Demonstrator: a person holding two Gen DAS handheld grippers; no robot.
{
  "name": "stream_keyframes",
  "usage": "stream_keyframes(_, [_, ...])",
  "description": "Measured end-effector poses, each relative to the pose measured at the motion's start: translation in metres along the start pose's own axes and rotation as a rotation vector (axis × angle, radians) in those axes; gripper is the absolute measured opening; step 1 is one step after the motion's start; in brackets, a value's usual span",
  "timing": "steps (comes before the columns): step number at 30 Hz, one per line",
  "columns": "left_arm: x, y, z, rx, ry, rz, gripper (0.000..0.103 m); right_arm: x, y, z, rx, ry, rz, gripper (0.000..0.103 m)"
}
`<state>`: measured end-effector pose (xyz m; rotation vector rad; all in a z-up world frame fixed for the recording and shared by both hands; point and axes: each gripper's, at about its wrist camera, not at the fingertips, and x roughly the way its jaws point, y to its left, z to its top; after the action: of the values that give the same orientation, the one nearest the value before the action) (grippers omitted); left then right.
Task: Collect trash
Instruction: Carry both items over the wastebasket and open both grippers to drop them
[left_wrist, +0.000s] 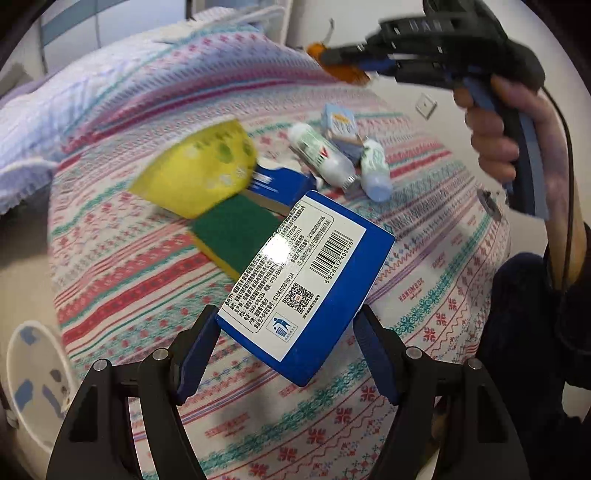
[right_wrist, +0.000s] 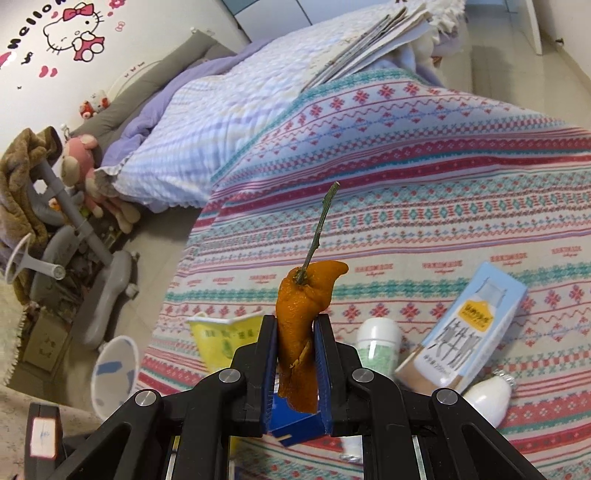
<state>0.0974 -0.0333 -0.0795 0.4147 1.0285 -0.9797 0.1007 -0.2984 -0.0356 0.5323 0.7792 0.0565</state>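
The left gripper (left_wrist: 286, 336) holds a blue box (left_wrist: 308, 284) by its near end, label and barcode facing up, above a patterned bedspread (left_wrist: 122, 295). The right gripper (right_wrist: 297, 354), held higher over the bed, pinches an orange peel (right_wrist: 301, 321) between its closed fingers; the peel's green stem (right_wrist: 319, 225) points up.

Trash lies on the bedspread: a yellow paper cup (left_wrist: 201, 166) on its side, a green and yellow sponge (left_wrist: 231, 229) beside it, two small white bottles (left_wrist: 323, 155), and a pale blue milk carton (right_wrist: 465, 332). A white bin (left_wrist: 29, 380) stands on the floor by the bed's edge.
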Motion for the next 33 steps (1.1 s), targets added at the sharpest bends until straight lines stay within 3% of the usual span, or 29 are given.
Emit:
stream_keyframes(5, [-0.021,0.03,-0.01,-0.101,-0.046,0.055,0.076,0.0,0.015,-0.003,-0.033,-0.011,0.007,0.017])
stream_keyframes(13, [-0.046,0.122,-0.047,-0.394,-0.057,0.206,0.076,0.015,0.049,-0.013,-0.114,0.0,0.025,0.017])
stream_keyframes(17, [-0.064,0.169,-0.075,-0.557,-0.079,0.21,0.076,0.026,0.07,-0.021,-0.163,0.014,0.04,0.017])
stream_keyframes(22, [-0.062,0.205,-0.101,-0.701,-0.046,0.243,0.077,0.041,0.096,-0.032,-0.194,0.044,0.091,0.017])
stream_keyframes(27, [-0.059,0.232,-0.116,-0.809,-0.032,0.267,0.077,0.063,0.129,-0.05,-0.246,0.095,0.13,0.017])
stream_keyframes(33, [-0.055,0.255,-0.126,-0.903,-0.015,0.245,0.078,0.09,0.163,-0.076,-0.316,0.155,0.153,0.017])
